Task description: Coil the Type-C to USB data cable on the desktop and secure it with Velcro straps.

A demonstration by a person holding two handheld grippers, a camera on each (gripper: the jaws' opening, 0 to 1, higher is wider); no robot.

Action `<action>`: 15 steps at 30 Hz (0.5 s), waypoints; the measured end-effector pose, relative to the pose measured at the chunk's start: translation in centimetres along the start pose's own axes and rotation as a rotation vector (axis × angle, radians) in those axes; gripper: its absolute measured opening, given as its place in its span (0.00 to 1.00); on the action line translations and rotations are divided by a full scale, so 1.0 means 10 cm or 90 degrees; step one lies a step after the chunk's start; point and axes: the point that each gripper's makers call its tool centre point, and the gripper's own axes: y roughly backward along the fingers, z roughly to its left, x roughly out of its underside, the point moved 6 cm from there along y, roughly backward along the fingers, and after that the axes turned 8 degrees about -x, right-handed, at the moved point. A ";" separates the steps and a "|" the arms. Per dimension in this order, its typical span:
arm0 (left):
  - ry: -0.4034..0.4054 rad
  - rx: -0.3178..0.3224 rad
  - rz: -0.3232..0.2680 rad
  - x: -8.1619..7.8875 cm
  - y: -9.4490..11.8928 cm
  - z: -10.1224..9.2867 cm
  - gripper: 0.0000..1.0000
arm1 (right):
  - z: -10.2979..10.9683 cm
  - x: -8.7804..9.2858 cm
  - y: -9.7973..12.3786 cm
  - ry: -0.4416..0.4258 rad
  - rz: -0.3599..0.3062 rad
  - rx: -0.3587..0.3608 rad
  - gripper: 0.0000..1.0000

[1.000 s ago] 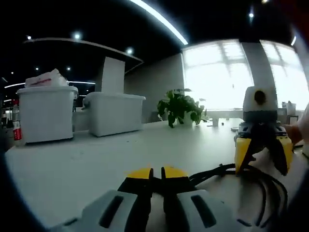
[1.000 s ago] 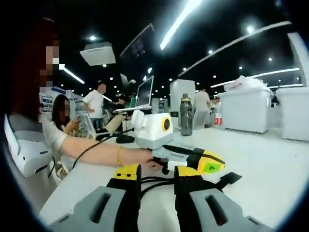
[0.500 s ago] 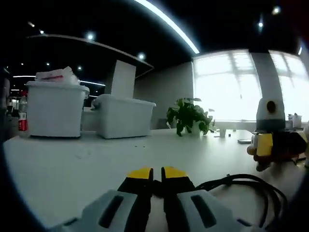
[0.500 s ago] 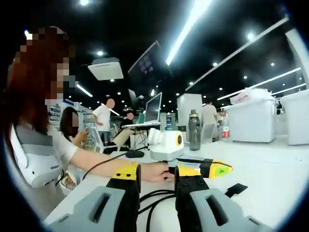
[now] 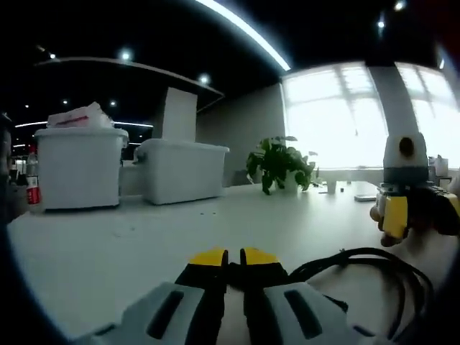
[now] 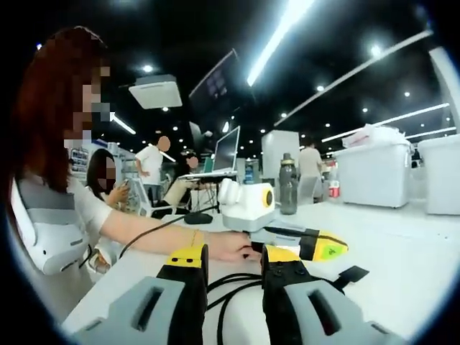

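Black cable (image 5: 359, 269) lies in loose loops on the white desk (image 5: 129, 244). Our left gripper (image 5: 228, 260) has its jaws closed together, apparently pinning one strand so the coil holds. Our right gripper (image 6: 236, 260) hovers above, jaws parted, holding nothing.

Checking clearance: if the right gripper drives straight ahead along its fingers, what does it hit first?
Likely the left gripper, lying across its path just beyond the right gripper with the person's hand behind it. The black cable loops lower, between the fingers. Depth is uncertain.
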 end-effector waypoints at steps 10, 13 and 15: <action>0.021 0.002 -0.007 -0.01 -0.01 0.00 0.09 | -0.06 -0.03 0.03 0.004 -0.004 0.020 0.28; -0.002 0.011 0.007 0.02 -0.02 -0.01 0.09 | -0.10 -0.03 0.05 0.011 0.000 0.033 0.28; 0.001 0.032 0.029 0.06 -0.03 -0.03 0.09 | -0.11 -0.03 0.06 0.018 0.004 0.041 0.28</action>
